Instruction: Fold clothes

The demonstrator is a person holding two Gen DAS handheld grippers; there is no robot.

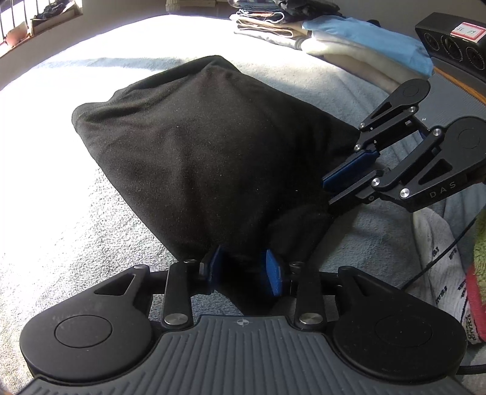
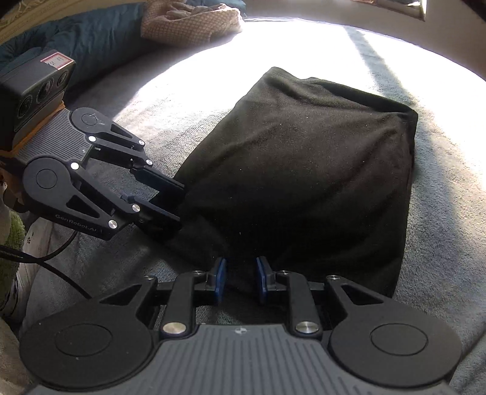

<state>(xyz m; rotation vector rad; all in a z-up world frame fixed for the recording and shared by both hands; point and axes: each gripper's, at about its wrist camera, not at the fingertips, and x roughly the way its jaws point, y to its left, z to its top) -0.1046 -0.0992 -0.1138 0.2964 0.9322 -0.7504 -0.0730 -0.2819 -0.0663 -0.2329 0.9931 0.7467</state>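
A black garment (image 1: 206, 145) lies folded into a thick rectangle on a grey blanket (image 1: 60, 231); it also shows in the right wrist view (image 2: 303, 170). My left gripper (image 1: 245, 269) has its blue pads around the garment's near corner, with cloth bunched between them. My right gripper (image 2: 241, 278) grips the other near corner, cloth between its pads. Each gripper shows in the other's view: the right one (image 1: 337, 187) at the garment's right edge, the left one (image 2: 179, 203) at its left edge.
A stack of folded clothes, beige and blue (image 1: 334, 39), lies at the far right of the bed. A white printed cloth (image 1: 440, 258) and a green towel (image 1: 480, 249) lie at the right. A dark blue duvet (image 2: 91, 33) and a patterned cloth (image 2: 188, 21) lie behind.
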